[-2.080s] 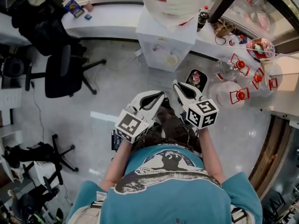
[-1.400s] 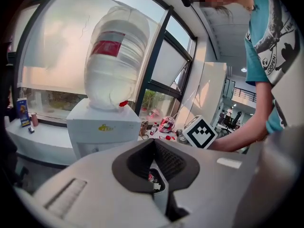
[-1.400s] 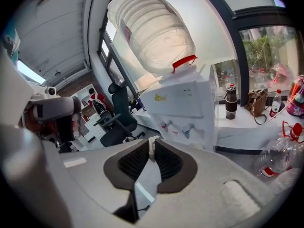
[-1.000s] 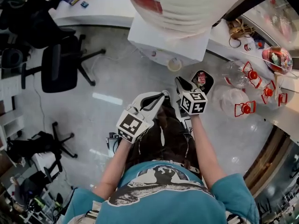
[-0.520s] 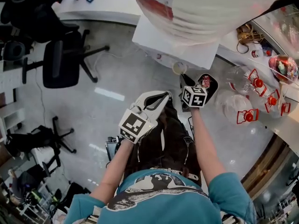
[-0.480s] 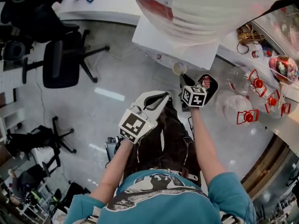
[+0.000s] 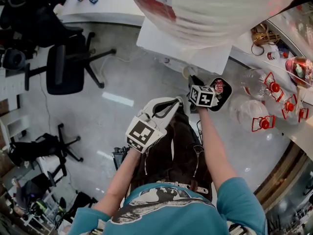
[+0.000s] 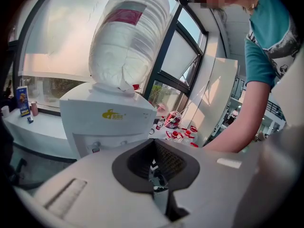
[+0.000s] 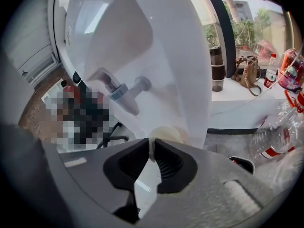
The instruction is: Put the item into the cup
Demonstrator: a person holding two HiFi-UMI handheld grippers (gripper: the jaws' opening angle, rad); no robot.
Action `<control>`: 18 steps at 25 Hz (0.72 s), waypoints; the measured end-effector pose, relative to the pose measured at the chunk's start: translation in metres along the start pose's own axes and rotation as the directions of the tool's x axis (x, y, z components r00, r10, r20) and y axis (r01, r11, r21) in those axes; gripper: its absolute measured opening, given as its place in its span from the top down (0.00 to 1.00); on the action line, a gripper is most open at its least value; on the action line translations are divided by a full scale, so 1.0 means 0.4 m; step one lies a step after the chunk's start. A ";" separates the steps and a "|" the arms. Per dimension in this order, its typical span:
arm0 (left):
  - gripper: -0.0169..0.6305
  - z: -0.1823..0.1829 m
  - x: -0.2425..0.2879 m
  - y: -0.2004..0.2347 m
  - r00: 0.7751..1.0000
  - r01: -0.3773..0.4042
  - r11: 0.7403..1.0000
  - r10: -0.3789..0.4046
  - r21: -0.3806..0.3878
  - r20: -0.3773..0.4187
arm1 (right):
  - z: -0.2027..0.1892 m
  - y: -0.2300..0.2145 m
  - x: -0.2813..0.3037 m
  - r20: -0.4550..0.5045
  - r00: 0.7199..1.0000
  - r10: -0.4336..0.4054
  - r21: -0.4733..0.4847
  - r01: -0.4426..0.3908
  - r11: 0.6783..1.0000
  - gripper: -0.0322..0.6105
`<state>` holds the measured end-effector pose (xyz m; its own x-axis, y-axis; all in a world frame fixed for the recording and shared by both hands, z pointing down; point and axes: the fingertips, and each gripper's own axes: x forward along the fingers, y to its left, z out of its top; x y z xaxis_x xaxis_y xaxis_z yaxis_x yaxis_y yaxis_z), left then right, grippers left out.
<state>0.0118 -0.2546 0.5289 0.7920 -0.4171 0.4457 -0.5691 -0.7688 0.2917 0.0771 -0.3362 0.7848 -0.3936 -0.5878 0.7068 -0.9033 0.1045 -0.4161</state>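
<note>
In the head view the person in a teal shirt stands over a pale floor with both arms held forward. The left tool (image 7: 177, 101) is level with the person's front, its marker cube nearest the camera. The right tool (image 7: 192, 80) reaches further out to the foot of the white water dispenser (image 7: 186, 48), whose big bottle (image 7: 215, 9) fills the top of the picture. The cream cup (image 7: 187, 73) shows just beside that tool's tip, close against the dispenser's front. A black tub (image 7: 226, 93) lies right of the cube, with clear jars (image 7: 244, 109) with red clasps beyond it. An office chair (image 7: 66, 67) stands well apart on the left, near the long white counter (image 7: 107, 11).

In the left gripper view the left tool is clenched, its pads meeting at the tip. A small black-and-white patch shows in the slit below them. Whether it is the item or something beyond cannot be told. The dispenser stands ahead and the person's right arm (image 8: 237, 127) crosses on the right.

In the right gripper view the right tool pinches the cup's thin wall at the rim, the cup's round body just past the pads. The cup hangs below the dispenser's taps (image 9: 124, 96). A brown bag (image 9: 248, 75) sits on the counter by the window.
</note>
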 end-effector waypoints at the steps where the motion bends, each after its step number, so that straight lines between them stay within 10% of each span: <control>1: 0.95 0.001 0.002 -0.002 1.000 0.003 1.000 -0.003 0.002 -0.002 | 0.001 -0.002 0.005 0.000 1.000 -0.002 0.001 0.002 1.000 0.88; 18: 0.95 -0.038 0.007 -0.005 1.000 0.011 1.000 -0.011 0.003 -0.024 | 0.006 -0.020 0.074 -0.037 0.999 -0.014 0.008 0.015 1.000 0.77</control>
<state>0.0117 -0.2468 0.5421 0.7929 -0.3969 0.4623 -0.5593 -0.7751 0.2939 0.0729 -0.3563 0.8077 -0.3867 -0.5588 0.7337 -0.9076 0.0896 -0.4101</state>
